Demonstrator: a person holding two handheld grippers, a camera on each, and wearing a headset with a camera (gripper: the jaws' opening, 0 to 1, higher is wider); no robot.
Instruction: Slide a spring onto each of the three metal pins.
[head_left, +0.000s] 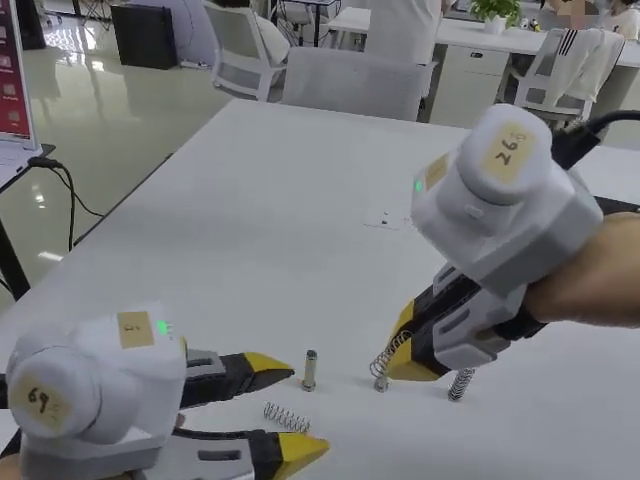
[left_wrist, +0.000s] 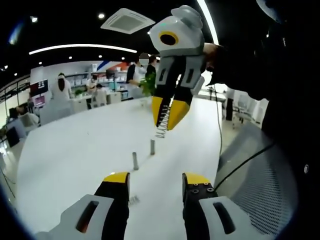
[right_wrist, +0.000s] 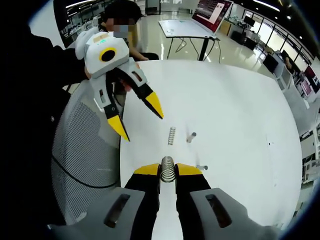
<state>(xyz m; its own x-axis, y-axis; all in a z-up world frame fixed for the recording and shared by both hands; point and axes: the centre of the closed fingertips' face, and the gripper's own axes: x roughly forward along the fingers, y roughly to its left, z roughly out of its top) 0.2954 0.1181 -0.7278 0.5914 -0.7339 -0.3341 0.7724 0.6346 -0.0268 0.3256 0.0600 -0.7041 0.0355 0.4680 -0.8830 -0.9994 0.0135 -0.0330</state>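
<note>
The right gripper was held with its jaws pressed onto a spring, which was pinched between the yellow tips. In the head view this held spring hung tilted from the jaws, its lower end just above or touching a short metal pin that stood on the white bench; contact could not be told for certain. A second pin stood upright and bare a little to the left of it, near the left gripper's upper jaw tip. Just to the right of the right gripper, an upright spring was seen standing on the bench; whether a pin stood inside it could not be made out.

The left gripper was held low over the near edge of the bench, its jaws spread wide and nothing between them gripped. A loose spring lay flat on the bench in the gap between the two spread jaws, touched by neither as far as could be seen. In the right gripper view the same loose spring lay just beside the bare pin.
</note>
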